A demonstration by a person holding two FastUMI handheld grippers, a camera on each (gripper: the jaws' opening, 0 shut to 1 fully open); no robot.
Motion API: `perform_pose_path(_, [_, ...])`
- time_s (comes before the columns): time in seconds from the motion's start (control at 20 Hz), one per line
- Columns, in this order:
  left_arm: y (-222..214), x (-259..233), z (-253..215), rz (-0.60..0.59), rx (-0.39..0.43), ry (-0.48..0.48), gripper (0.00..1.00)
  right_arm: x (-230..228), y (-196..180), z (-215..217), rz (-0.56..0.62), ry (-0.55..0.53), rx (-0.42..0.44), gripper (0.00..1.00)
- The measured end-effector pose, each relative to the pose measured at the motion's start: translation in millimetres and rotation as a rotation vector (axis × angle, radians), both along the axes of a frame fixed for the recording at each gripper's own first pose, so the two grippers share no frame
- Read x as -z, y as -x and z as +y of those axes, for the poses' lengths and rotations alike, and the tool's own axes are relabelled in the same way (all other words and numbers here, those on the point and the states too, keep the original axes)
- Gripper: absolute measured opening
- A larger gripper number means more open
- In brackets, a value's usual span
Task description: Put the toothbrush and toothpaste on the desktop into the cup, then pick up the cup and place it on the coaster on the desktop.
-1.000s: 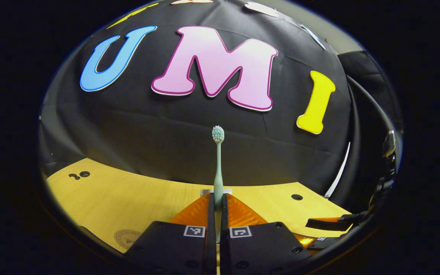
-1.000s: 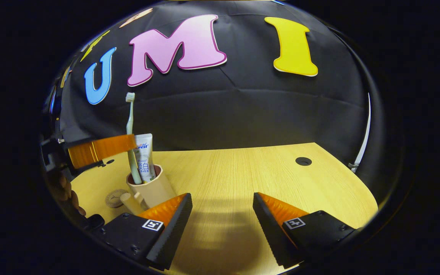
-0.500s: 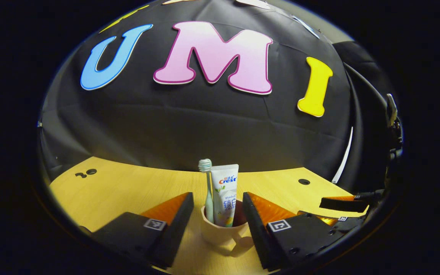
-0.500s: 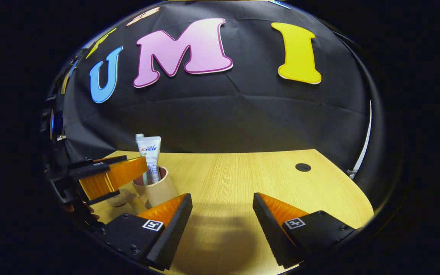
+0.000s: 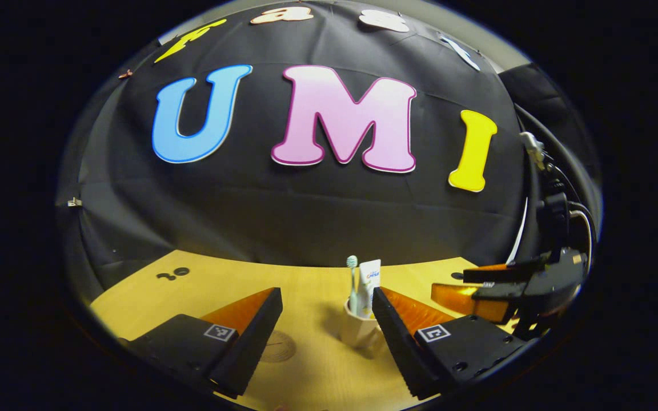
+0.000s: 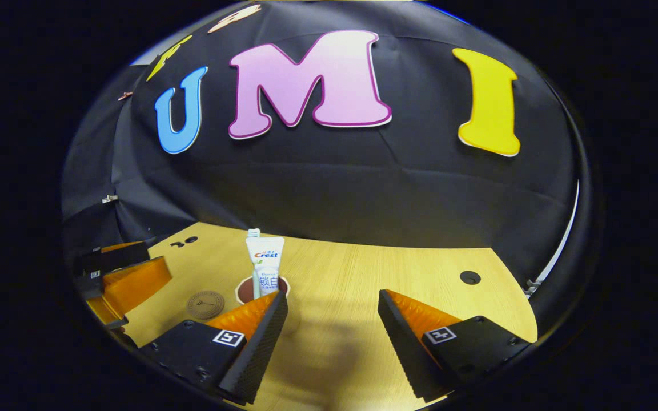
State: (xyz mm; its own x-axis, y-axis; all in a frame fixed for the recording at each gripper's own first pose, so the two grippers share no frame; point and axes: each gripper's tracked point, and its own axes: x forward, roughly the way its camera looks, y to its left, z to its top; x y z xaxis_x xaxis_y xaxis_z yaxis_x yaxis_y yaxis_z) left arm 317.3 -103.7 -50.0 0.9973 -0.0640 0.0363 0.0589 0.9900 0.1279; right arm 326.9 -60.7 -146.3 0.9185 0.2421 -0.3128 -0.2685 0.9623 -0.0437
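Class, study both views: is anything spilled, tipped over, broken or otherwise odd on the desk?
Nothing stands out. The cup stands upright on the desk with the toothbrush and toothpaste inside, beside the coaster, not on it.

wooden desktop [image 6: 363, 274] with a round hole [image 6: 469, 277], black cloth wall [image 6: 334, 182].

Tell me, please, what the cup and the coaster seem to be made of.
The cup looks like matte plastic, perhaps ceramic: smooth beige wall without glare. The coaster looks like wood or cork: a flat brown disc with a dull surface and a faint stamped mark. Neither can be told for certain.
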Motion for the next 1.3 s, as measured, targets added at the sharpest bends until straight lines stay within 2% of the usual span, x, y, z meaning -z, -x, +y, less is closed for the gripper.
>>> perform_pose_path(0.45, [84.6,13.1,87.0,0.079,-0.166,0.054,1.0,-22.4,-6.8,47.5,0.15,0.109,-0.073,0.97])
perform_pose_path(0.55, [100.7,12.4,100.5,0.09,-0.193,0.061,1.0,-15.8,-7.5,57.9,0.223,0.132,-0.104,0.96])
perform_pose_path(0.65, [118.0,5.9,112.7,0.076,-0.22,0.066,1.0,-7.6,-2.7,68.3,0.3,0.109,-0.123,0.97])
perform_pose_path(0.95, [149.7,7.2,141.0,0.09,-0.291,0.12,1.0,27.4,0.1,81.9,0.52,0.075,-0.09,0.97])
perform_pose_path(1.3, [170.8,28.4,168.4,0.14,-0.368,0.168,0.98,72.2,1.9,88.8,0.678,0.123,-0.066,0.98])
